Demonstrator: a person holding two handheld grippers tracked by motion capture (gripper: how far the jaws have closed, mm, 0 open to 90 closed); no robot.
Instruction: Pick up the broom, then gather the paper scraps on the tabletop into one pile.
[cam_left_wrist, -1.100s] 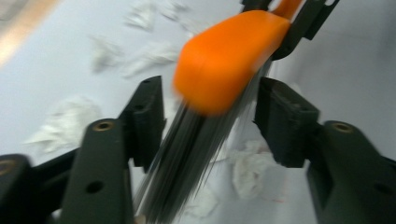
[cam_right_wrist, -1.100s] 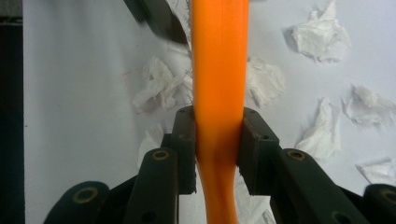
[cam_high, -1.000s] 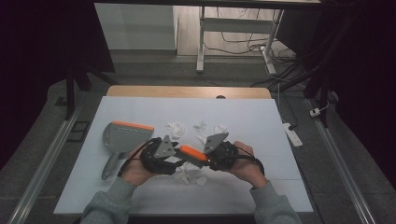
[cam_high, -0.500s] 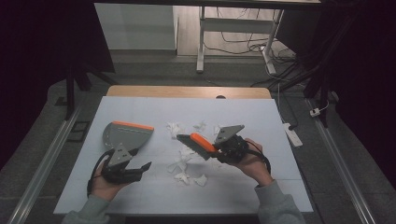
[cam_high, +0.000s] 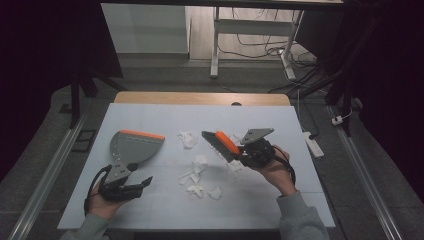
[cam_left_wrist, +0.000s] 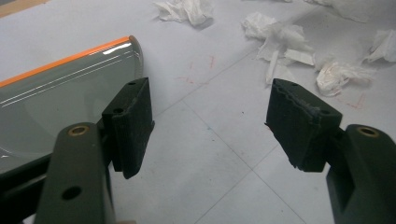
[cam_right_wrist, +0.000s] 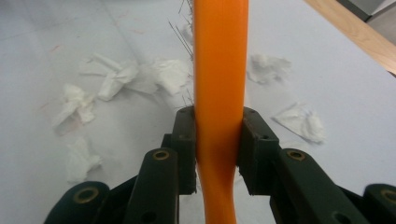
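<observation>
Crumpled white paper scraps (cam_high: 200, 175) seen scattered mid-counter, between grey plastic dustpan with orange lip (cam_high: 134, 146) at left and orange-handled black-bristled brush (cam_high: 222, 144). Brush clamped by handle in right claw (cam_right_wrist: 219, 140), held raised and tilted over scraps. Left claw (cam_left_wrist: 210, 123) spread wide, nothing held, just beside dustpan. Risk judged: light scraps flicked past pan by hard stroke; pan pushed along unless steadied. Pale blue counter (cam_high: 165, 210) open toward near edge; far edge well apart from scraps.
</observation>
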